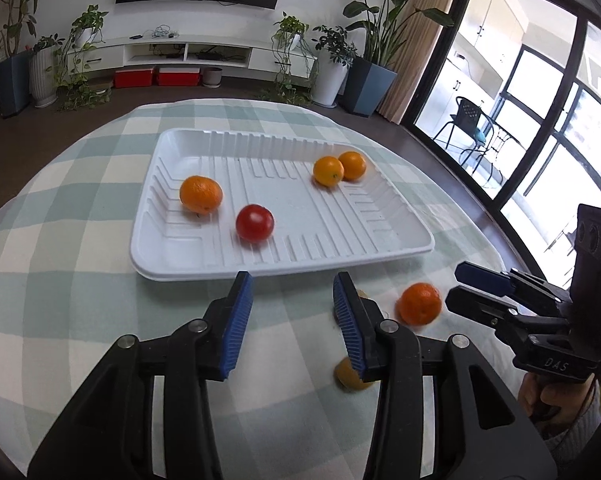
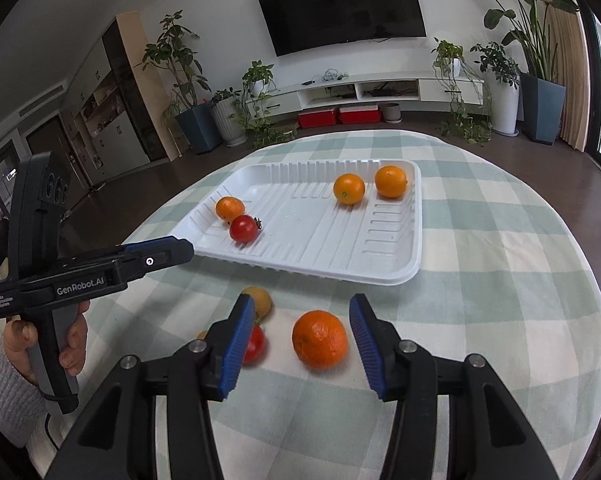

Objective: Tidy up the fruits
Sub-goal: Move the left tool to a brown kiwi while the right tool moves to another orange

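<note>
A white ribbed tray (image 1: 380, 236) (image 2: 396, 268) on the checked tablecloth holds three oranges (image 1: 201, 194) (image 1: 328, 171) (image 1: 353, 165) and a red tomato (image 1: 254, 223) (image 2: 243, 228). An orange (image 2: 319, 338) (image 1: 419, 303) lies on the cloth in front of the tray, between the open fingers of my right gripper (image 2: 302, 340), untouched. A second tomato (image 2: 254, 343) and a yellowish fruit (image 2: 258, 300) lie just left of it. My left gripper (image 1: 293, 320) is open and empty before the tray's near edge. Another orange (image 1: 350, 376) is partly hidden behind its right finger.
The round table's edge curves close on all sides, with dark floor beyond. The person's hands hold both grippers, the right one (image 1: 500, 300) beside the left, the left one (image 2: 100, 272) at the tray's near-left corner. Plants, a TV unit and glass doors stand far off.
</note>
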Available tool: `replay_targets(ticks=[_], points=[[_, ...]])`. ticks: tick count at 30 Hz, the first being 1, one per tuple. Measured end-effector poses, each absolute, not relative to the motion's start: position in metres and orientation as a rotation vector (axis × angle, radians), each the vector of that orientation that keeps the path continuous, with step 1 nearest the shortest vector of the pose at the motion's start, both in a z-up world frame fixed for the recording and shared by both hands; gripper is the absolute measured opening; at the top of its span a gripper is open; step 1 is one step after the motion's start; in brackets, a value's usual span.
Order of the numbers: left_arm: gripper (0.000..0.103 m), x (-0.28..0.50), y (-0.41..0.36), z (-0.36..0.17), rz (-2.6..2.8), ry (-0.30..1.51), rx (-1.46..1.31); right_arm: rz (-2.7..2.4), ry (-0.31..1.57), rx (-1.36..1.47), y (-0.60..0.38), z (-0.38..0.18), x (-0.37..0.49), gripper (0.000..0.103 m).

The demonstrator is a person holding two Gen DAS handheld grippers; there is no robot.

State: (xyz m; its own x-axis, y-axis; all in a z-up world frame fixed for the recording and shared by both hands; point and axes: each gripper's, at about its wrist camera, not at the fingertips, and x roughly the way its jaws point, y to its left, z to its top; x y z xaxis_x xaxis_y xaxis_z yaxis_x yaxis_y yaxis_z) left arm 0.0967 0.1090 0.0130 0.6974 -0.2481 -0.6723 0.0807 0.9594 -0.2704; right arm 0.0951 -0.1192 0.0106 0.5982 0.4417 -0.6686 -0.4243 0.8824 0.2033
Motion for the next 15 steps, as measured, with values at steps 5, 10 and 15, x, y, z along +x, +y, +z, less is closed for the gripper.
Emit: replay_targets(ticks=[5, 10, 15], points=[[0.042, 0.076, 0.088, 0.001, -0.23, 0.811, -0.197, 0.5, 0.798, 0.002, -0.114, 0.004, 0.09, 0.053], [0.042, 0.064, 0.07, -0.008, -0.27, 0.839, -0.166, 0.498, 0.802, -0.024, -0.11, -0.001, 0.084, 0.053], [0.042, 0.061, 0.061, -0.015, -0.291, 0.857, -0.135, 0.496, 0.807, -0.037, -0.107, -0.002, 0.084, 0.053]])
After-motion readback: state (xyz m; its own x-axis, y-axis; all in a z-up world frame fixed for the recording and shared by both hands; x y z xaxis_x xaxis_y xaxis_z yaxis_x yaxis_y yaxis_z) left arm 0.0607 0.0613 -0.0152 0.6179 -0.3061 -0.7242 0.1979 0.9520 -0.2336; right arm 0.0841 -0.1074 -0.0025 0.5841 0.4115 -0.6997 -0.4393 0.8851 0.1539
